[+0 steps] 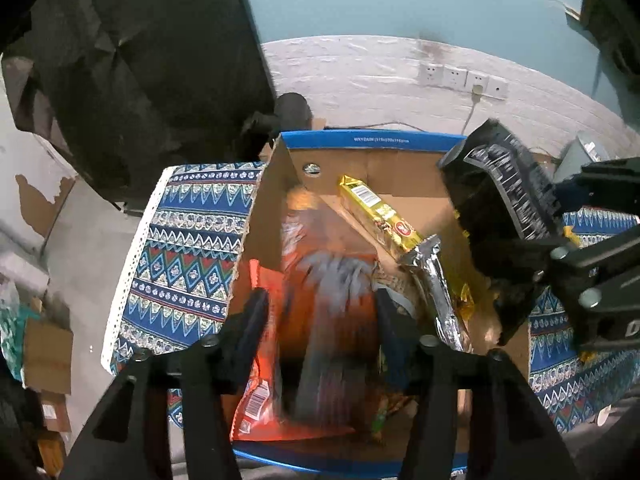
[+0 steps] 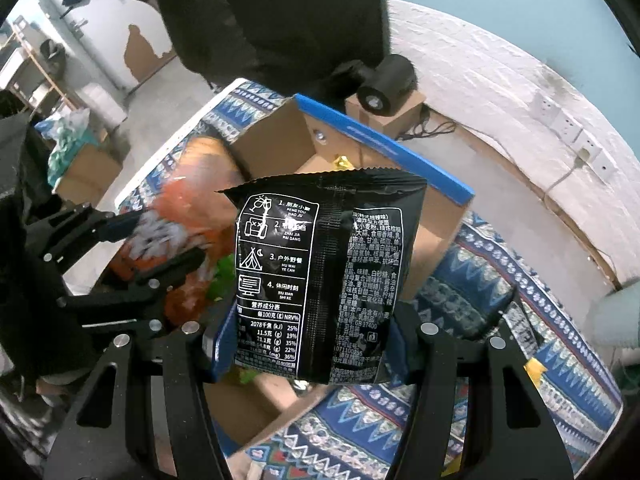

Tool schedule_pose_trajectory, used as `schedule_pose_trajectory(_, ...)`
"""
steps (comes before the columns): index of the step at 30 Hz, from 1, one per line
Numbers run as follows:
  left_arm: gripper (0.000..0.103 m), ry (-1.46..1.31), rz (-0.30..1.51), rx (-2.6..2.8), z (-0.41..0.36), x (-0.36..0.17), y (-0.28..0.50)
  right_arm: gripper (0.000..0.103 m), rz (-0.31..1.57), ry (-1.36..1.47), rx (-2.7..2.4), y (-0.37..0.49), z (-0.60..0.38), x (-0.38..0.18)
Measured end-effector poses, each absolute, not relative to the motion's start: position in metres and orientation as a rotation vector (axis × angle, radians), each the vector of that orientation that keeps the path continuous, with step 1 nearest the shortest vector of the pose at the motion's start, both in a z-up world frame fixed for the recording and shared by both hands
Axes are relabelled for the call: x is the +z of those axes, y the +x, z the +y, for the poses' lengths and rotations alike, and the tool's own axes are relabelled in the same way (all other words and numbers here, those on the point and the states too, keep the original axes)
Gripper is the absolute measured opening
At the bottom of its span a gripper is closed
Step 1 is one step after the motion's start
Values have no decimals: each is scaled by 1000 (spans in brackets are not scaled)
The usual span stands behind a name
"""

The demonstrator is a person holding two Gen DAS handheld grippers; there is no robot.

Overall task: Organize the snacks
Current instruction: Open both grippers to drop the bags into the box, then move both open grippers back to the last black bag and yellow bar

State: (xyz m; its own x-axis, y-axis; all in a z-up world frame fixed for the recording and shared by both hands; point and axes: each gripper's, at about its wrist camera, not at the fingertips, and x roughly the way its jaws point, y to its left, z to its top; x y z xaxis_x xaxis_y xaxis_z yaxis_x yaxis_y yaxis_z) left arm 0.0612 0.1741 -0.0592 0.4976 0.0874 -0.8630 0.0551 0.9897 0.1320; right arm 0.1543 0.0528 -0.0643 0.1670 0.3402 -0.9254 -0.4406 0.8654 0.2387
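Cardboard box (image 1: 384, 184) with blue rim, resting on a patterned cloth (image 1: 188, 248), holding a gold bar wrapper (image 1: 380, 212) and a silver-ended packet (image 1: 436, 292). Left gripper (image 1: 320, 320): jaws parted over the box, blurred orange snack bag (image 1: 320, 280) between them, pads not visibly pressing. Right gripper (image 2: 312, 344): clamped on an upright black snack packet (image 2: 320, 272) above the box's near edge
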Motion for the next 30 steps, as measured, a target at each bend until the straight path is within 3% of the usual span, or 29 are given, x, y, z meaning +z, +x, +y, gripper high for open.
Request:
schedule_pose_trajectory(2,67,145,1038,21,174,-56,60,61,1290,-92,564,155,56,-66)
schedule_pose_trajectory(6,68,150,1027,17,172,-52,59,70,1287,-86,559,156,55,-66)
schedule_pose_trajectory(15,68,181,1019,-5,157,-49,56,76,1263,-64,519,154,37,-56)
schedule_pose_trajectory(30,72,271,1007,-67,106,-43,53,76,1276,-49,422,136,-27,-53)
